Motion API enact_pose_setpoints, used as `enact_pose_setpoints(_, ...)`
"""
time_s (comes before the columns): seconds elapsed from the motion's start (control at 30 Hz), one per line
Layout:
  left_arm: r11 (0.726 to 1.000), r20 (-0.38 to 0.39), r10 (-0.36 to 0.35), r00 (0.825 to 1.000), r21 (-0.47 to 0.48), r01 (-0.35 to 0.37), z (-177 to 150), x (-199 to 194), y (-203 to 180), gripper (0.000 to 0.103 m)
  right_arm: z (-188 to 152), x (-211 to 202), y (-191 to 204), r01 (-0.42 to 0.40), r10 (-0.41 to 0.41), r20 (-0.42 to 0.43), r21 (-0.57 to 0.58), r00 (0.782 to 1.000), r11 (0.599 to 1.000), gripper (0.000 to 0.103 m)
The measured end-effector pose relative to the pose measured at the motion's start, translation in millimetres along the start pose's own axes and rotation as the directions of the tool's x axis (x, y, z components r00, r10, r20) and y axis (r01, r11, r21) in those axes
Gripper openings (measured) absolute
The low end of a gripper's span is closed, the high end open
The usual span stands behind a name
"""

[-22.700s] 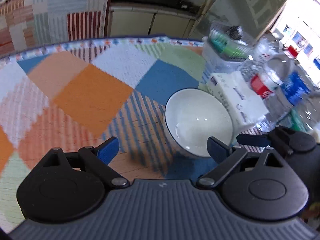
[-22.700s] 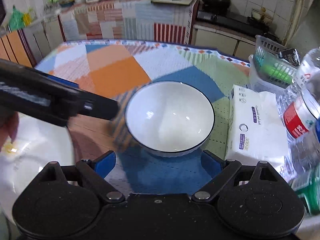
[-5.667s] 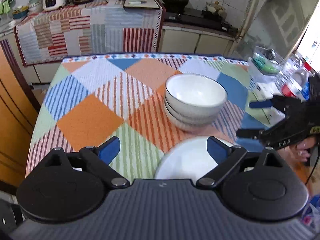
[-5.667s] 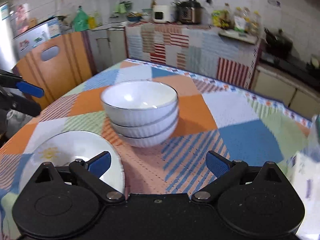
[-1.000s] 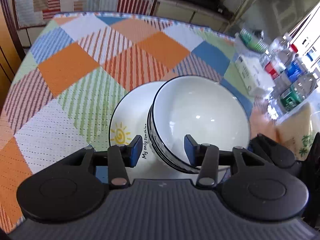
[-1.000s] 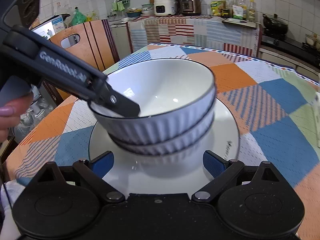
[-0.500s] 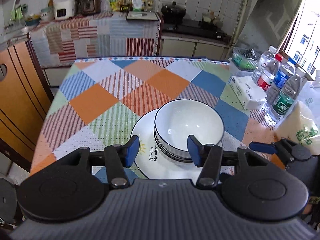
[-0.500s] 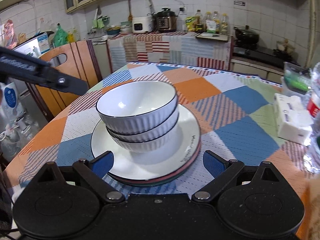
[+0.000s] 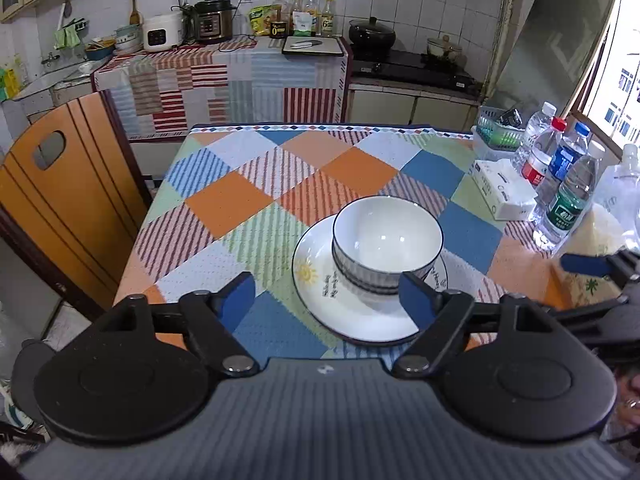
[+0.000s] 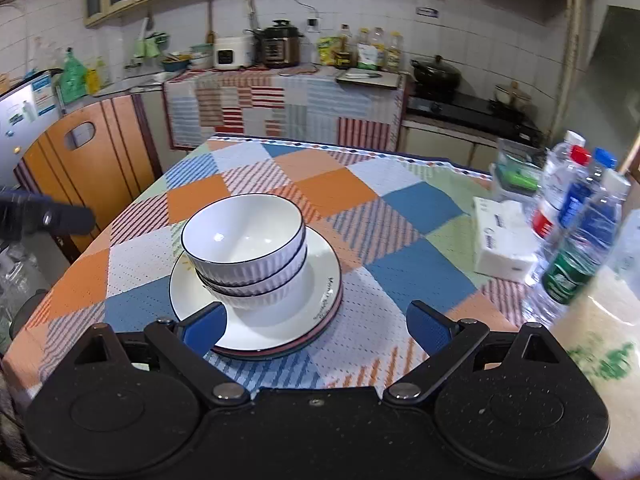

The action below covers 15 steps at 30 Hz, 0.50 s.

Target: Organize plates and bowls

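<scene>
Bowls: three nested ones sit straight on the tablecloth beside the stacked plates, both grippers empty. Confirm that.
Wrong in one respect: the bowls are not beside the plates on the tablecloth; the right wrist view shows all three sitting on top of the plates. The rest holds: the left gripper, jaws opening, and the right gripper hold nothing.

Left gripper (image 9: 328,296): angled downward, blue-padded fingers (image 9: 238,294) spread apart and opening, nothing between them, pads touching nothing; seen from the right wrist as a dark blurred tip at the left edge. Right gripper (image 10: 316,326): angled downward, fingers (image 10: 426,328) spread wide, nothing held, pads in free air; from the left wrist its blue-tipped finger shows at the right edge, level and apart from the left gripper. Hand (image 9: 630,394): part of a person's fingers visible at the lower right under the right gripper's body, wrapped on its handle.
</scene>
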<state>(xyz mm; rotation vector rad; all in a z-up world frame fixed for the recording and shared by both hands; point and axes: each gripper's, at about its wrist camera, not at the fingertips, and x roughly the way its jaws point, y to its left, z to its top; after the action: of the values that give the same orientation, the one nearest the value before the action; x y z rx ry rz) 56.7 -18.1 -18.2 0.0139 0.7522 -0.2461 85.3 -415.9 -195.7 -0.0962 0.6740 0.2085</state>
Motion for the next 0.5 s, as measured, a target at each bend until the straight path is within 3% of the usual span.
enact_pose_setpoints(0.3, 0.998, 0.007, 0.041, 0.999, 0.042, -0.041, -12.9, -24.1, -3.8, 0.098, -0.6, -53.1, 7.1, 0.087, -0.087, 0.094, 0.003, 0.992, 0.996, 0.103)
enact_pose_setpoints(0.5, 0.993, 0.005, 0.109, 0.994, 0.045, -0.109, -18.8, -36.7, -3.8, 0.099, -0.5, -76.2, 20.4, 0.057, -0.056, 0.028, -0.035, 0.998, 0.998, 0.103)
